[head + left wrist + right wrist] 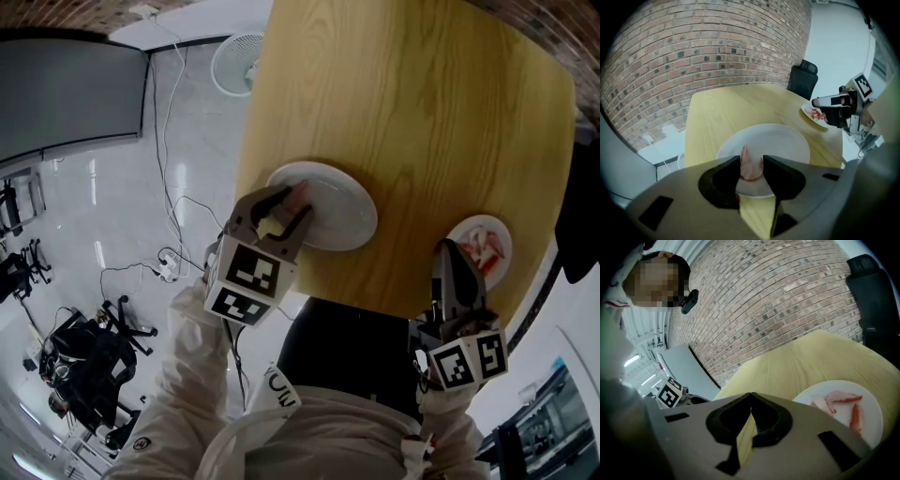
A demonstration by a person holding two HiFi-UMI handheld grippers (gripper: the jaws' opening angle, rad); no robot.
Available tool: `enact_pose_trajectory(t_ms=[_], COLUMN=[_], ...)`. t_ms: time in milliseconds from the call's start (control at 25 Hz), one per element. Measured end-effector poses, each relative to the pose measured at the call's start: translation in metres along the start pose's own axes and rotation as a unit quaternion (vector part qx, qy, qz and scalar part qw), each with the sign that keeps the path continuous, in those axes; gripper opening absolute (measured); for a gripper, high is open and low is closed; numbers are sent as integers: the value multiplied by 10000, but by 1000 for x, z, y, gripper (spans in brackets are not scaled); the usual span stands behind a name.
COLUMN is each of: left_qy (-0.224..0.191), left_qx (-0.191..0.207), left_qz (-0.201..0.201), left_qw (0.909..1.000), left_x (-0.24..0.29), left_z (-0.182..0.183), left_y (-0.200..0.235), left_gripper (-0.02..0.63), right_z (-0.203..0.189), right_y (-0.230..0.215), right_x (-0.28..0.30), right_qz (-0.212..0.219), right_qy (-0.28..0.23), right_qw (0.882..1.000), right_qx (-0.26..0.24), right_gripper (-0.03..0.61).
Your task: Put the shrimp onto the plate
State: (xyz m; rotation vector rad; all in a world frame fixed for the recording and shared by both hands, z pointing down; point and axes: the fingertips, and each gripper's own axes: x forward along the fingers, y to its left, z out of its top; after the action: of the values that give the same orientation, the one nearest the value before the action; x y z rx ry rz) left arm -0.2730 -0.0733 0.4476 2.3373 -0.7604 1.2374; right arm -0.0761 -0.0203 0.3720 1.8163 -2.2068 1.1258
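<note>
Our left gripper (pixel 751 160) grips a pale pink shrimp (pixel 746 157) between its 2 jaws, just over the near rim of the large round white plate (pixel 787 140). Our right gripper (pixel 749 406) is closed and empty. If we release this close to the rim, the shrimp could slide onto the yellow wooden table (pixel 717 117).

In the left gripper view, the lower end of the shrimp (pixel 751 165) drops out of sight behind the left gripper (pixel 751 159), which also covers the near rim of the plate (pixel 787 140). In the right gripper view, the right gripper (pixel 750 394) hides the near edge of the small plate (pixel 874 411). The head view cuts off the far end of the desk (pixel 422 94).
</note>
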Motion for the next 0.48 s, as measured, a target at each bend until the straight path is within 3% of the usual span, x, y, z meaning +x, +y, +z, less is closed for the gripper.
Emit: enact_pose_trajectory(t_ms=[480], left_qy=[-95], left_qx=[23], left_qz=[94], left_qw=[9999], left_x=[-7], left_z=[7], left_y=[-2], left_gripper=[156], right_z=[1], right_y=[0], right_x=[-6], right_qz=[32], right_qy=[-33], right_qw=[10000], right_qx=[28], right_gripper=[25])
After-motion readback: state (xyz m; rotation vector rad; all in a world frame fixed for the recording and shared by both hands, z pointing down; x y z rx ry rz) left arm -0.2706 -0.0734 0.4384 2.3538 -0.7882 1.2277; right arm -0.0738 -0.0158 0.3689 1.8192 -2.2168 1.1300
